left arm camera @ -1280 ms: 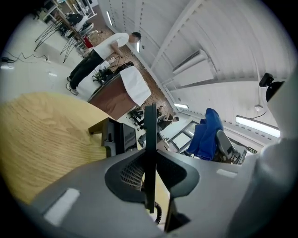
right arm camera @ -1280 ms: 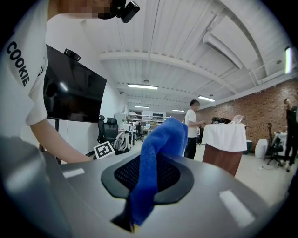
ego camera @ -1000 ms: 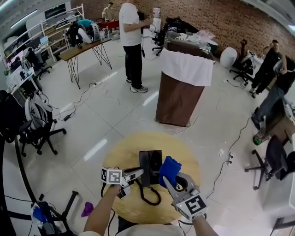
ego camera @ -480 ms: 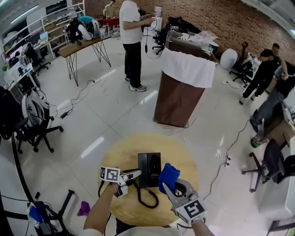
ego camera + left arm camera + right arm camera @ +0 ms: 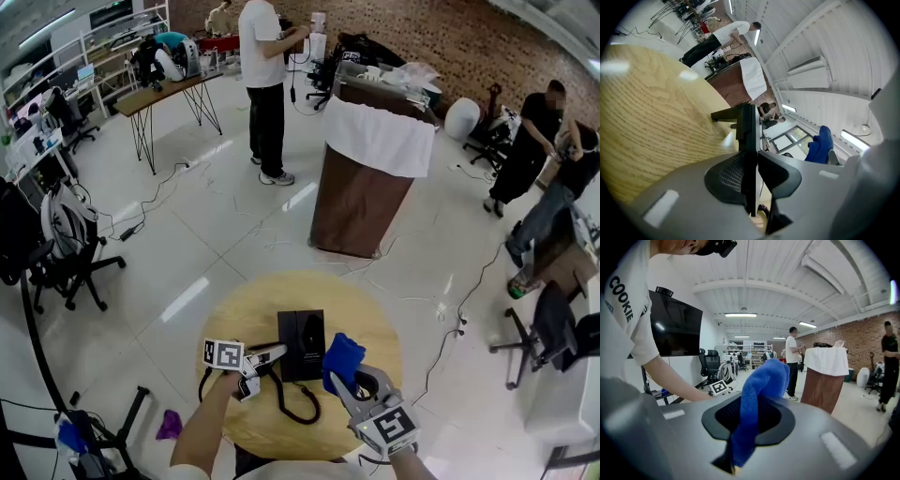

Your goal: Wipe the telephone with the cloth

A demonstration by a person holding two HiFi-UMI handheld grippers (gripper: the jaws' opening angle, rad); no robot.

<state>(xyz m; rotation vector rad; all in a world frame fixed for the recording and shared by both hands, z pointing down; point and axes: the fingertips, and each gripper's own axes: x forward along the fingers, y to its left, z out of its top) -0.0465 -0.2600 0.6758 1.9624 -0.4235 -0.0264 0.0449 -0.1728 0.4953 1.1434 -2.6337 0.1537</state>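
The black telephone (image 5: 302,343) lies in the middle of the round wooden table (image 5: 253,309), and its coiled cord (image 5: 295,408) loops toward me. My left gripper (image 5: 274,354) is at the phone's left edge. In the left gripper view the phone's thin black edge (image 5: 749,126) stands between the jaws of that gripper (image 5: 752,178), which still pinch it while they are opening. My right gripper (image 5: 352,382) hovers just right of the phone, shut on a blue cloth (image 5: 343,359). The cloth (image 5: 761,399) sticks up from between that gripper's (image 5: 747,420) pads.
A brown bin with a white liner (image 5: 367,178) stands on the floor beyond the table. A person (image 5: 262,84) stands farther back, with others at the right. Office chairs (image 5: 66,253) are at the left and another chair (image 5: 553,328) at the right. Cables run across the floor.
The right gripper with the blue cloth has drawn slightly back toward me from the phone. The left gripper stays at the phone's left edge. People in the background have shifted.
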